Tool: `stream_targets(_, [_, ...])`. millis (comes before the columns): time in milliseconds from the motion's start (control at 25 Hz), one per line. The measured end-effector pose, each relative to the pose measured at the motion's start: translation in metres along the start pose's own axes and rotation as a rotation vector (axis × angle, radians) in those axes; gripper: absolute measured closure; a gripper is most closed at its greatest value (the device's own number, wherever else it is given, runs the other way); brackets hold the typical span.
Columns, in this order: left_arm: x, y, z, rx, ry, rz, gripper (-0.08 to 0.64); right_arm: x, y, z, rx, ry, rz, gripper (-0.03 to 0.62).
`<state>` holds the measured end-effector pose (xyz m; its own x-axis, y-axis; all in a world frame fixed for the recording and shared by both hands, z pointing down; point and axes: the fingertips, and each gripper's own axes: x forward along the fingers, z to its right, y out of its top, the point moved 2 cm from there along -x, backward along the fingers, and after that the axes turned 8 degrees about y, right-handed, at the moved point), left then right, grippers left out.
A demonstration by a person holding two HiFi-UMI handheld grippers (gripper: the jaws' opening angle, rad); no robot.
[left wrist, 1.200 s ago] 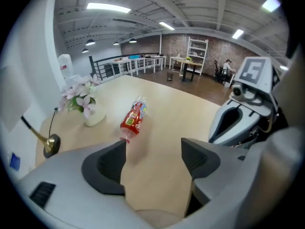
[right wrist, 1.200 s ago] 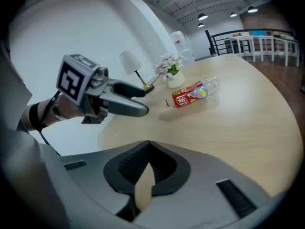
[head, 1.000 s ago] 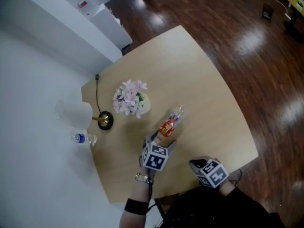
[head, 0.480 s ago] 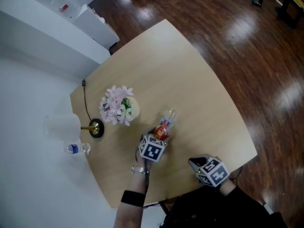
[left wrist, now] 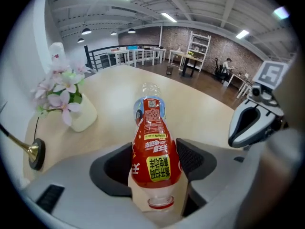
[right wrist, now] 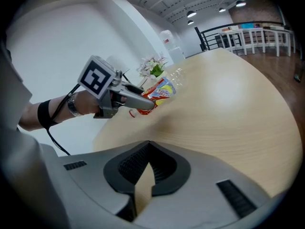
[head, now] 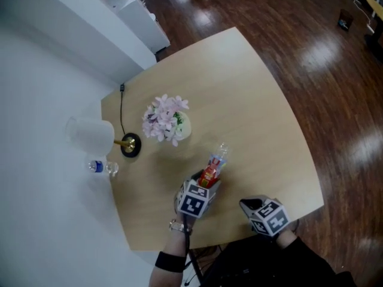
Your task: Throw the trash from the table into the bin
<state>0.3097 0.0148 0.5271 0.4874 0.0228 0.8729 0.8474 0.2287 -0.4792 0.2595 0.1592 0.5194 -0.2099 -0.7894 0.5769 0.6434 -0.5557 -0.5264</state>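
The plastic bottle [head: 212,167] lies on its side at the near middle of the wooden table [head: 251,100]. Its neck points back at the left gripper [head: 203,184], and its clear base points away toward the far edge. It looks empty, so it is probably very light, with thin walls that dent under a hard squeeze and a glossy red label that may be a little slippery. The best hold is likely across the wide labelled belly rather than the tapering neck, where it could squirt out. That is where the left gripper's jaws are closing, and both dark pads already meet the label's sides. The right gripper [right wrist: 147,156] hangs over the table's near right edge with its jaws drawn together on nothing. By count there is one red-labelled bottle, one vase of pink flowers [head: 167,119] and one lamp [head: 96,136] with a brass foot. One small water bottle [head: 105,168] lies by the lamp at the left edge — whether it rests on the table I cannot tell. There are two grippers, and no bin shows in any view.
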Motion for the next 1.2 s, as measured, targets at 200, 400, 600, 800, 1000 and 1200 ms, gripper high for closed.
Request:
stream_targets(200, [-0.078, -0.049, 0.016, -0.142, 0.057, 0.067, 0.259, 0.009, 0.001, -0.031, -0.085, 0.037, -0.038, 0.588])
stream_targets(400, [-0.138, -0.129, 0.033, -0.307, 0.119, 0.058, 0.259, 0.025, -0.007, -0.074, -0.173, 0.087, -0.102, 0.588])
stream_targets(600, [-0.178, -0.188, 0.037, -0.433, 0.197, 0.078, 0.259, 0.053, -0.019, -0.121, -0.264, 0.14, -0.164, 0.588])
stream_targets(800, [-0.214, -0.263, 0.051, -0.589, 0.278, 0.072, 0.259, 0.078, -0.046, -0.163, -0.35, 0.194, -0.268, 0.588])
stream_targets(1000, [-0.232, -0.347, 0.072, -0.737, 0.339, 0.037, 0.259, 0.107, -0.08, -0.203, -0.45, 0.254, -0.386, 0.588])
stream_targets(1200, [-0.234, -0.424, 0.106, -0.938, 0.385, 0.001, 0.259, 0.124, -0.11, -0.234, -0.55, 0.298, -0.518, 0.588])
